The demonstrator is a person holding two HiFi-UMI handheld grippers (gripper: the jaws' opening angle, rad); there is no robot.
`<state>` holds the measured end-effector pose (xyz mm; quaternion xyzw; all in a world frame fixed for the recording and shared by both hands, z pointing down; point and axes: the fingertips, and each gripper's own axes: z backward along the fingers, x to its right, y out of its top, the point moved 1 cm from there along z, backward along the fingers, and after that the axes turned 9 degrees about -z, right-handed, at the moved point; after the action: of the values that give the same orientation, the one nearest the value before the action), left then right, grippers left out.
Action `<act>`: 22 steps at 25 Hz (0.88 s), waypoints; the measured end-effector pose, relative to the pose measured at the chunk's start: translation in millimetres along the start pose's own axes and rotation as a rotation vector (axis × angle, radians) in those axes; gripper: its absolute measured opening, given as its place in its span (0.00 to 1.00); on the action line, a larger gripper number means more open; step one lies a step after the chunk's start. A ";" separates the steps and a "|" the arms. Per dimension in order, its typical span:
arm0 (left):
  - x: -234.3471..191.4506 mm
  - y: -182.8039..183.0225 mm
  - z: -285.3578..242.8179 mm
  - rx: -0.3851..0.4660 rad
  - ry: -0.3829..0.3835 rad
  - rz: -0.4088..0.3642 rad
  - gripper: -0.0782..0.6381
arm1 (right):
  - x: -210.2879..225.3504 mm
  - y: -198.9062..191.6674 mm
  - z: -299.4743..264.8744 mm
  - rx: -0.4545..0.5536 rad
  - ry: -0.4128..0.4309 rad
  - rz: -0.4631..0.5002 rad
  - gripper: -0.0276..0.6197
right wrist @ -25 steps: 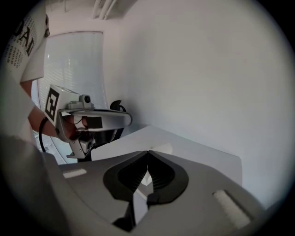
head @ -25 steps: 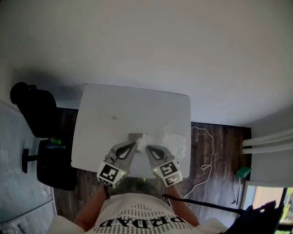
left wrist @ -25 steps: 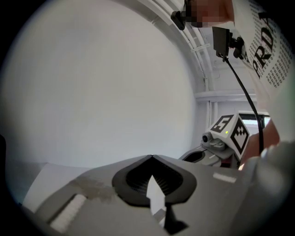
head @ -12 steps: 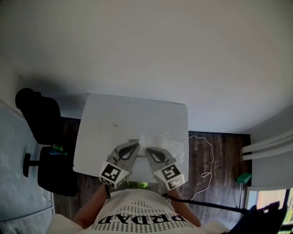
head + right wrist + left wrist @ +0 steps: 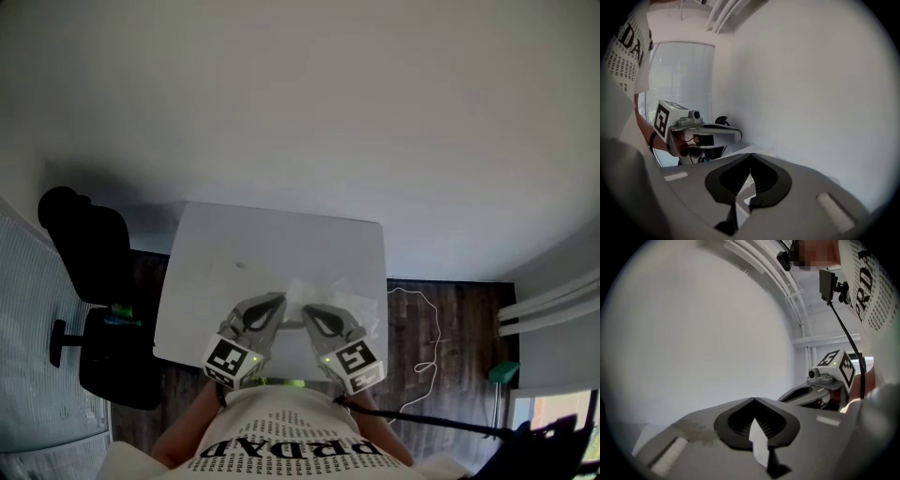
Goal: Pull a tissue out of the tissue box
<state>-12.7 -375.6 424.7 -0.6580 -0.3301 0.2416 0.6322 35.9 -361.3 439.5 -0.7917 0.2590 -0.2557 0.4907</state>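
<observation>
A crumpled white tissue (image 5: pixel 336 295) lies on the white table (image 5: pixel 272 244) just ahead of both grippers. The tissue box itself is not clear in any view; the gripper tips cover its spot. My left gripper (image 5: pixel 280 298) and right gripper (image 5: pixel 306 310) sit side by side near the table's front edge, tips close together. In the left gripper view the left gripper (image 5: pixel 753 399) has its tips touching, and only a white sliver shows in the gap behind them. The right gripper (image 5: pixel 750 154) is the same in its own view. Both cameras face the bare wall.
A black office chair (image 5: pixel 89 248) stands left of the table. A white cable (image 5: pixel 422 328) lies on the dark wood floor to the right, with a green object (image 5: pixel 502 372) further right. A white wall rises behind the table.
Both grippers have drawn slightly back toward the person. The grey box shape seen by the left tip a second ago is now covered. The tissue stays in place.
</observation>
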 end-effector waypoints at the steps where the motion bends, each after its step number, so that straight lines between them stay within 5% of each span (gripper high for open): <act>1: 0.3 0.3 0.7 0.001 -0.001 0.000 0.12 | -0.1 1.1 0.2 0.004 -0.002 0.000 0.06; 22: 7.3 -3.3 6.8 -0.014 -0.022 0.010 0.12 | -1.1 2.4 1.0 0.015 -0.027 0.019 0.06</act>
<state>-13.3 -365.7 428.1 -0.6614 -0.3351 0.2497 0.6229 35.4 -360.8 436.7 -0.7890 0.2579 -0.2421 0.5023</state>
